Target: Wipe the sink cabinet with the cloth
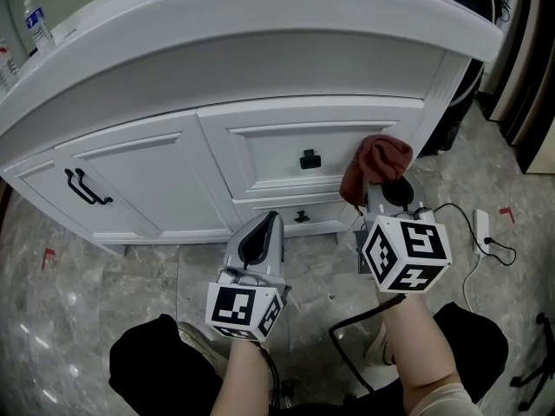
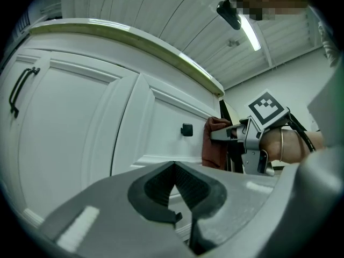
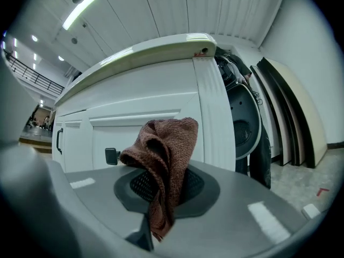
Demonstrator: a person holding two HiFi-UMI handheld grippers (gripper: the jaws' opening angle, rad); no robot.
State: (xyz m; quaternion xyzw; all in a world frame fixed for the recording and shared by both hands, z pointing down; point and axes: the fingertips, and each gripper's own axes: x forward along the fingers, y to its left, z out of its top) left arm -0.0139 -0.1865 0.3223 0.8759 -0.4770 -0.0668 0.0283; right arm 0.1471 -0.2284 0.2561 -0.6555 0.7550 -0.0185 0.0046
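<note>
**A:** Grey stone-look floor [image 1: 95, 319] fills the lower half of the head view, and the white sink cabinet [image 1: 260, 76] arcs across the top of the frame. On its top, at the upper left, we see a water bottle [image 1: 36, 22].

**B:** We agree. Where do we put the cloth [image 1: 379, 159]?

**A:** Right of centre, in front of the right end of the upper drawer, beside the black knob [image 1: 310, 159]. It is rust-brown and bunched, and it hangs from the right gripper [image 1: 381, 189].

**B:** In the right gripper view we see those jaws clamped on it. The cloth rises from between the pads in the middle of the frame, and a tail droops below them.

**A:** Does it touch the cabinet?

**B:** We cannot tell. In the left gripper view it hangs very close to the drawer front, at centre right.

**A:** And the left gripper [image 1: 269, 224]?

**B:** It sits at lower centre in the head view, its tip near the lower drawer and apart from the cloth. Its own view shows the jaws together with nothing between them.

**A:** We also note the black door handle [image 1: 87, 187] at the left of the frame, and a small white device with a cord [image 1: 482, 225] on the floor at the far right.
</note>
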